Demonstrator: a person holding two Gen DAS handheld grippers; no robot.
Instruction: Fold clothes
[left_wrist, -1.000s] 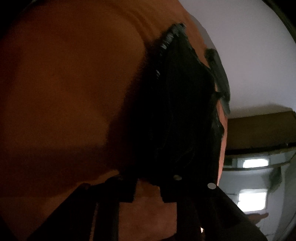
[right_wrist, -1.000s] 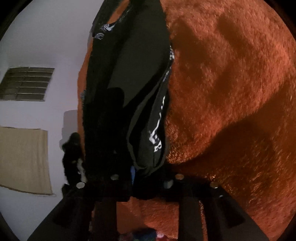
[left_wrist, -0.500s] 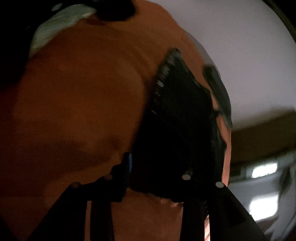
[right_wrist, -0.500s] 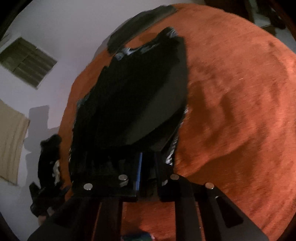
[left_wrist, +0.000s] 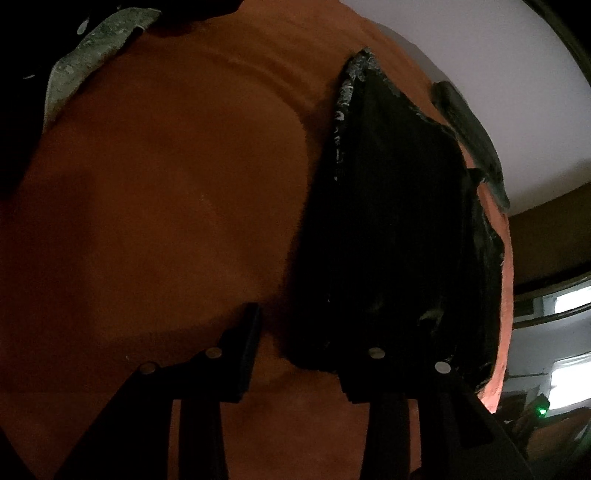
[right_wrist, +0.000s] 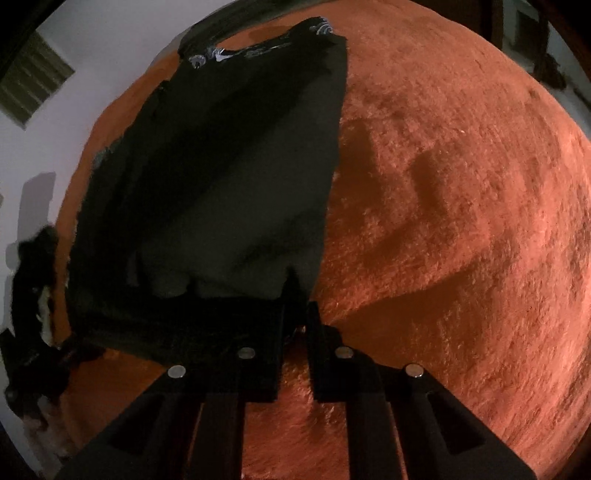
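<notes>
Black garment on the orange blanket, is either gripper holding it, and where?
Neither. Black garment lies released; left gripper and right gripper are open.

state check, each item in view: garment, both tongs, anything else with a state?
black garment with white print: lying flat on the orange fuzzy blanket, folded over, released.
left tongs: open, holding nothing, right finger at the garment's near edge.
right tongs: narrowly open, empty, at the garment's near corner.
grey-green cloth: crumpled, far left edge.

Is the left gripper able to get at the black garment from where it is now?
Probably yes. The left gripper is open, with the black garment lying flat on the orange blanket right at its right finger, and nothing lies between them.
</notes>
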